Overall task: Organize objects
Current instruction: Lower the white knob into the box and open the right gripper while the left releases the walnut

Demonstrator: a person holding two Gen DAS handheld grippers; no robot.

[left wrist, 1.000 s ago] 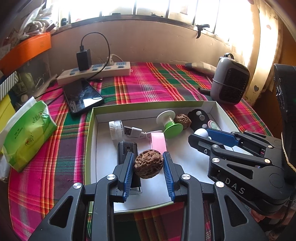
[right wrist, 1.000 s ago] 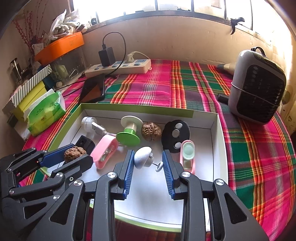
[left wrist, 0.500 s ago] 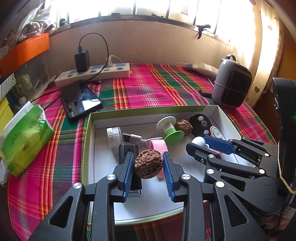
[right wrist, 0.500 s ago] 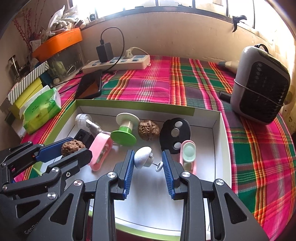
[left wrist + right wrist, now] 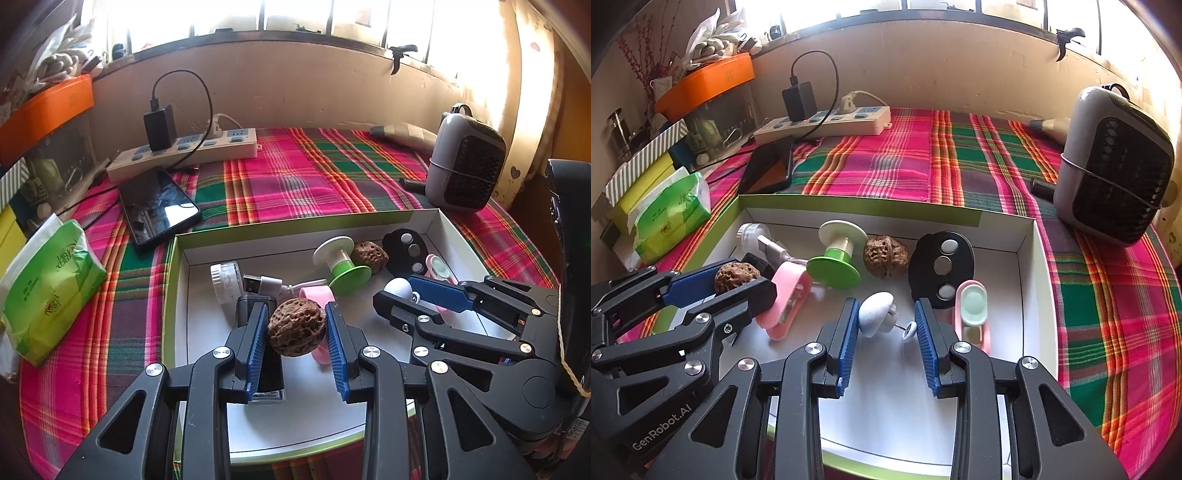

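Both views have drawn back slightly; left hand-held gripper (image 5: 296, 328) clamps a walnut (image 5: 296, 326), right hand-held gripper (image 5: 886, 320) clamps a white knob (image 5: 874, 318) (rounded, so either may slip).

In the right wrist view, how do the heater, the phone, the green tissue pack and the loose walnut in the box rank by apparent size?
Largest to smallest:
1. heater
2. tissue pack
3. phone, seen foreshortened, so its rank against the pack is unsure
4. walnut

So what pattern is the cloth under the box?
Pink, green and orange plaid cloth; the right wrist view shows it best.
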